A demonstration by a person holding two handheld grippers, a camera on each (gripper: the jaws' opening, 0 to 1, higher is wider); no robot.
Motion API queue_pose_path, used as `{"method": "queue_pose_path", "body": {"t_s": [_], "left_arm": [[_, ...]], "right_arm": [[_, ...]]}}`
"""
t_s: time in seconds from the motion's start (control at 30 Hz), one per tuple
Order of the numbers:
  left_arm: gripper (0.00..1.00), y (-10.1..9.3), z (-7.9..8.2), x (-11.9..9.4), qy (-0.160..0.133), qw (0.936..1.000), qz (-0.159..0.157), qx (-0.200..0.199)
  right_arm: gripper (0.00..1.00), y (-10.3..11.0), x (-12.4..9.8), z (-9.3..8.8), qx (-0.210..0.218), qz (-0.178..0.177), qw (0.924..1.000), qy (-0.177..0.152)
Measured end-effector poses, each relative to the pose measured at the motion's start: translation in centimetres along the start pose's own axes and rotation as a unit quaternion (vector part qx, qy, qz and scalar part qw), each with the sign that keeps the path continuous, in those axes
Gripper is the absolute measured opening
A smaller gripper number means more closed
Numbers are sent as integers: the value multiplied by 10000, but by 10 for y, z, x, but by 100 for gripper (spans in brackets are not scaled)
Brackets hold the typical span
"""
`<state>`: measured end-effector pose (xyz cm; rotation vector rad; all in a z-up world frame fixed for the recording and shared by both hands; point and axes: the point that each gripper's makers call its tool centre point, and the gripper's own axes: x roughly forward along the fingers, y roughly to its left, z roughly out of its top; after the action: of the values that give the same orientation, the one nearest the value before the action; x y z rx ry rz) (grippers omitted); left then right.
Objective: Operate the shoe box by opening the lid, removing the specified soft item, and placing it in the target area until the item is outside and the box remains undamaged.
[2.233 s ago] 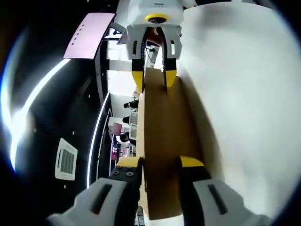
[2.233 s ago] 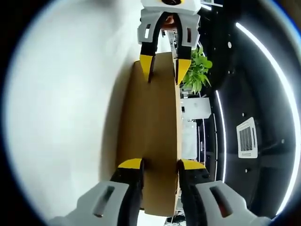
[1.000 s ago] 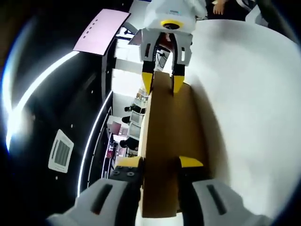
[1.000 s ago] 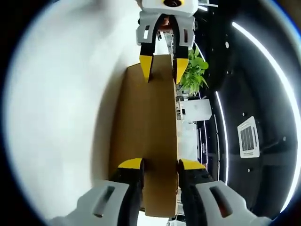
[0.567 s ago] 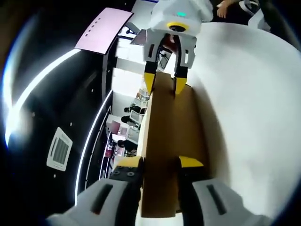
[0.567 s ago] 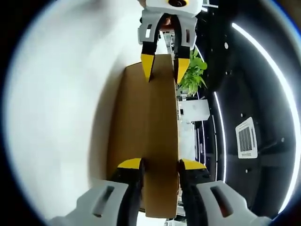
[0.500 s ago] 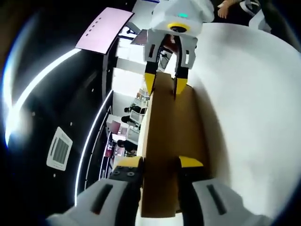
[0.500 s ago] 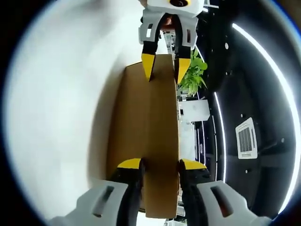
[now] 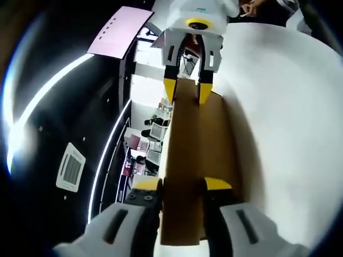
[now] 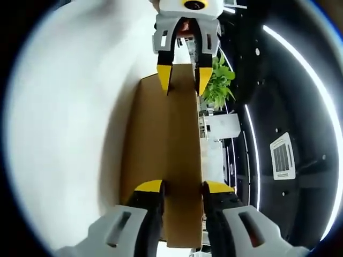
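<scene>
A brown cardboard shoe box (image 9: 193,144) is held between both grippers over the white table (image 9: 289,118). Both views are rolled on their side. My left gripper (image 9: 182,184) is shut on the near end of the box, its yellow tips on either side of the cardboard. At the far end my right gripper (image 9: 186,92) clamps the box the same way. In the right gripper view the box (image 10: 166,150) runs from my right gripper (image 10: 183,186) up to the left gripper (image 10: 184,79). I cannot tell whether this is the lid alone. The soft item is hidden.
The white table (image 10: 69,123) casts a shadow along the box. A green plant (image 10: 221,80) stands behind the far end. A pink screen (image 9: 115,36), a ceiling vent (image 9: 71,167) and light strips lie beyond. A person's hand (image 9: 251,6) shows at the table's far edge.
Both cameras have shifted slightly and the box's broad face shows a little wider than 2.2 s ago. Both grippers keep the same hold on the box ends.
</scene>
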<state>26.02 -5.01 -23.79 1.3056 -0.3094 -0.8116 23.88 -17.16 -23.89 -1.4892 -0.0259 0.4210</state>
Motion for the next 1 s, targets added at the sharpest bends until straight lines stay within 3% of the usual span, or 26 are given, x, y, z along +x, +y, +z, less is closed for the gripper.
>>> {"method": "queue_pose_path", "body": {"t_s": [0.5,1.0], "left_arm": [[29,8,0,-2,-47,9998,92,-168],[29,24,1,-5,2,9995,310,-64]], "right_arm": [[27,-9,-1,0,35,-112,9999,-1],[27,-24,-2,3,-49,-323,9995,-2]]}}
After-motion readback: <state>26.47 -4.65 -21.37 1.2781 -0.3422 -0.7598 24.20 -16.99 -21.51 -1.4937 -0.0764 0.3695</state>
